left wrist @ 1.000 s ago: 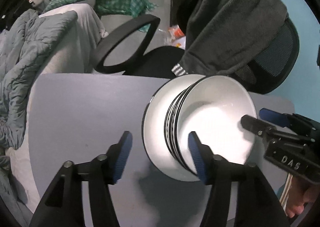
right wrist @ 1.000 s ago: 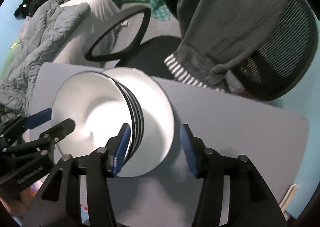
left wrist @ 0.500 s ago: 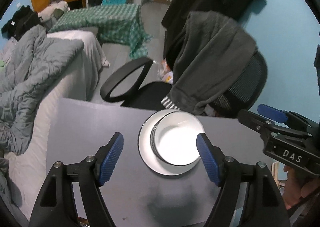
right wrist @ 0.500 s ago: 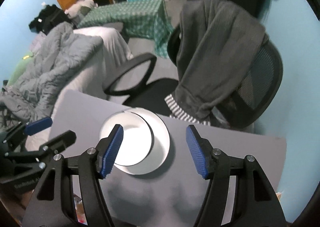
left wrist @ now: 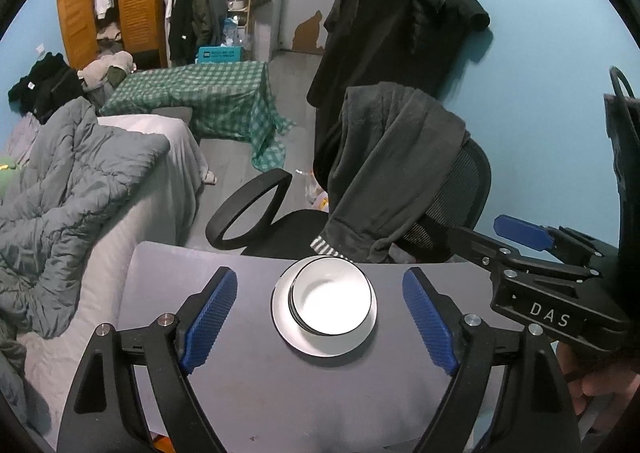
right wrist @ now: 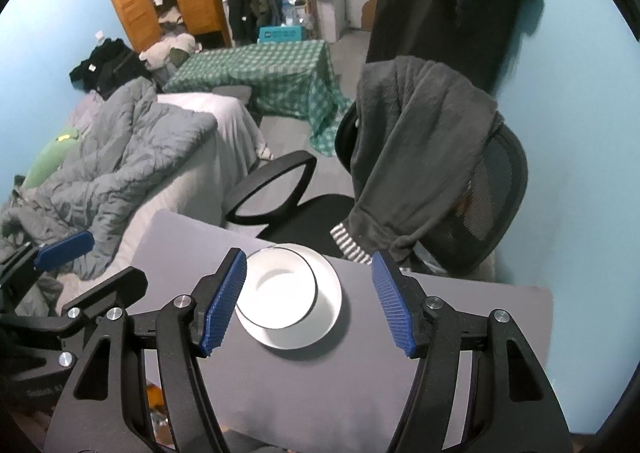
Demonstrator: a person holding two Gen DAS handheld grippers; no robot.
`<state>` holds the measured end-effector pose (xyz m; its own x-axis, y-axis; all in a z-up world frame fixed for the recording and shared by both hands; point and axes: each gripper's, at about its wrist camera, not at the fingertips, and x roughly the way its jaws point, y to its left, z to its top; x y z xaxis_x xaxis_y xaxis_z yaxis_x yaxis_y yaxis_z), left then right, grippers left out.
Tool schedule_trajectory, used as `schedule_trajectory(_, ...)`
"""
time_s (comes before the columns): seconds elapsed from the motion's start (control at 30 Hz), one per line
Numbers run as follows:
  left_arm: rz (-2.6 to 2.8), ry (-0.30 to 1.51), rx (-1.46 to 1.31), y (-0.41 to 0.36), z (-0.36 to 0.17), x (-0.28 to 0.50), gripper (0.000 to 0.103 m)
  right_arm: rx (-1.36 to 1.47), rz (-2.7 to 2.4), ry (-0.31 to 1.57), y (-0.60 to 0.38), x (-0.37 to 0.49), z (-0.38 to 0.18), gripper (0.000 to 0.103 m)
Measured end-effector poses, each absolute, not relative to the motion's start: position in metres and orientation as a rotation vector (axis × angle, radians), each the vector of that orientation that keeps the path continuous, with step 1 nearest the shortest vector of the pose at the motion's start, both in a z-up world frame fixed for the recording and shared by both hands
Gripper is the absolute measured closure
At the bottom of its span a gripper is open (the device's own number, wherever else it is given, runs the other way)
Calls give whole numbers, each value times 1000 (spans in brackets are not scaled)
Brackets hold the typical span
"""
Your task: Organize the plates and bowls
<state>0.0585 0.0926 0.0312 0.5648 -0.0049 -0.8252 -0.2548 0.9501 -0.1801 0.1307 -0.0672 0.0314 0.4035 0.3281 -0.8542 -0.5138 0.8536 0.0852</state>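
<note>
The grey counter (left wrist: 248,385) carries only one group of dishes. Behind it at 12 o'clock stands an office chair (left wrist: 452,189) with a dark garment (left wrist: 392,165) draped over its back, and a bed (left wrist: 132,221) with a rumpled grey duvet (left wrist: 60,193) runs along the counter's 9 o'clock side.

Toward the far edge of the counter sits a white plate (left wrist: 288,327), and on it a nested stack of black-rimmed white bowls (left wrist: 332,299), shifted toward the plate's 12 o'clock rim rather than centred. In the right wrist view the same stack of bowls (right wrist: 276,287) sits toward the 10 o'clock part of the plate (right wrist: 320,327).

The left gripper (left wrist: 322,329) is held high above the counter with its blue-padded fingers (left wrist: 212,317) spread wide and empty, the dishes framed between them but well apart from either pad. The right gripper (right wrist: 308,301) is likewise raised, fingers (right wrist: 394,309) wide and holding nothing.

By the look of it, the stacking step is complete: bowls nested, plate underneath, nothing loose on the counter. If anything remains, the next move would call for descending to the stack and nudging the bowls toward the plate's centre, with a light touch, since the smooth nested bowls would probably slide.
</note>
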Motion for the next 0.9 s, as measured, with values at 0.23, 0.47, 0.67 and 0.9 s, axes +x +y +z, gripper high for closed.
schedule_trajectory(0.23,154,953,-298,92,36,46,17,-151,517,1035,-82,120,40,39)
schedule_trajectory(0.47,166,947,-302,91,42,38,17,-141,497,1044,-92,115,43,39)
schedule_trajectory(0.67,163,947,-309,92,44,36,17,-137,487,1033,-97,113,49,39)
schedule_trajectory(0.9,161,946,-307,92,45,37,17,-138,491,1026,-99,113,53,39)
